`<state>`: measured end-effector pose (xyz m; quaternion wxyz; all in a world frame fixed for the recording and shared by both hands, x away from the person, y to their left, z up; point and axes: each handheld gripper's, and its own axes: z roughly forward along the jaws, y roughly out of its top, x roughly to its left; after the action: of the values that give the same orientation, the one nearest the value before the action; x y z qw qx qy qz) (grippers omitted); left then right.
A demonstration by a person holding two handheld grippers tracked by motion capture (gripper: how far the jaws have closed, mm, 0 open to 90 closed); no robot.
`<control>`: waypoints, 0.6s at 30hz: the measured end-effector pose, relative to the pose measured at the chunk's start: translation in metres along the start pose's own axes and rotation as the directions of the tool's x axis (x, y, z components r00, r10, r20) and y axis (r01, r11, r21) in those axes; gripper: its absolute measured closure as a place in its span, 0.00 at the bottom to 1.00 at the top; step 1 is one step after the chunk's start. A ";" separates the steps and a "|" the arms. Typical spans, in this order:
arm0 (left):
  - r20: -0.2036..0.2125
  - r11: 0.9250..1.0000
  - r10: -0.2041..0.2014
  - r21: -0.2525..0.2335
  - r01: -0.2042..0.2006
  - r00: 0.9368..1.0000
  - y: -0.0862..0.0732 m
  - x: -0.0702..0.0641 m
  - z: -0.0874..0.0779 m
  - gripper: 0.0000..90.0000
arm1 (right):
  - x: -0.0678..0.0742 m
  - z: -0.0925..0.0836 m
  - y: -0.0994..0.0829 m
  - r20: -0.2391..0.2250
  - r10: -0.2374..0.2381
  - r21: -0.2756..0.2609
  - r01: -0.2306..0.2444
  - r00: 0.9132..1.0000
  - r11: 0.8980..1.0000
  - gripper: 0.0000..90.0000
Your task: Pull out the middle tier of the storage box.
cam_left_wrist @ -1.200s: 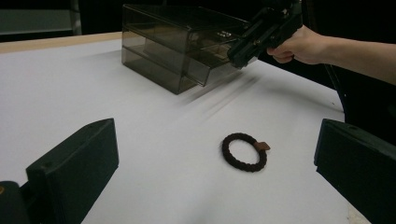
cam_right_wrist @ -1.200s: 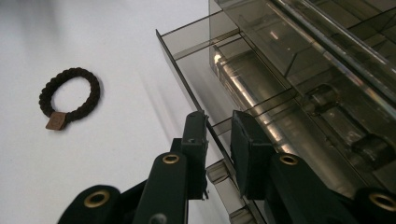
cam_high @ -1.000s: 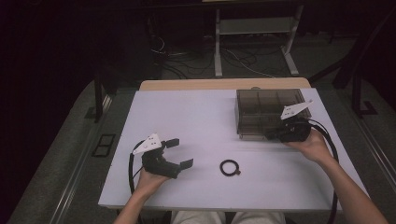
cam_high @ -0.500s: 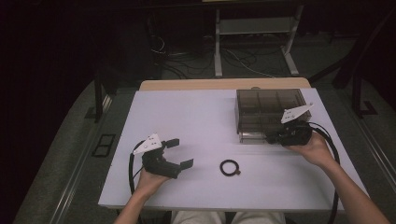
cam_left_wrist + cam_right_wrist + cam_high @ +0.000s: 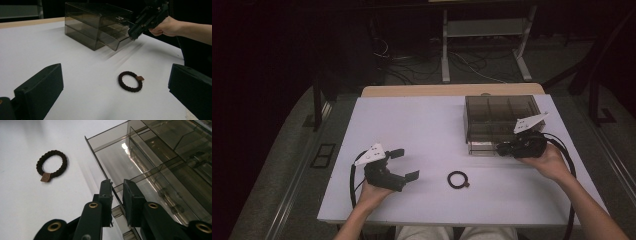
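Right gripper view: right tool point(image 5: 117, 192) nearly closed, pinching front wall of smoky, see-through drawer point(image 5: 110, 157), pulled partway from organizer box point(image 5: 499, 117) near bench's far right corner. Left tool point(image 5: 402, 163) wide open, empty.

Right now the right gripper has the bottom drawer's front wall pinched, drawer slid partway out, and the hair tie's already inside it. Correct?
Not quite. The hair tie is not in the drawer; it lies on the white table, apart from the drawer box, as the high view shows. The rest holds: the right gripper pinches the front wall of the partly slid-out bottom drawer.
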<state>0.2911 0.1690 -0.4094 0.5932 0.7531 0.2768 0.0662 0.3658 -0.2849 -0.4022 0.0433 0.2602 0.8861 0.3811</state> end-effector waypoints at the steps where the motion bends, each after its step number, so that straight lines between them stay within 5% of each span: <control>1: -0.001 1.000 0.000 0.000 0.000 1.000 0.000 0.000 0.000 0.00 | 0.000 0.000 0.000 -0.002 0.000 0.001 0.000 1.000 1.000 0.85; 18: -0.001 1.000 0.000 0.001 0.000 1.000 0.000 0.000 0.000 0.00 | 0.004 -0.001 -0.004 -0.019 0.003 0.001 -0.003 1.000 1.000 0.86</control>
<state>0.2910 0.1684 -0.4095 0.5927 0.7534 0.2771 0.0663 0.3604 -0.2862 -0.4039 0.0343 0.2578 0.8863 0.3831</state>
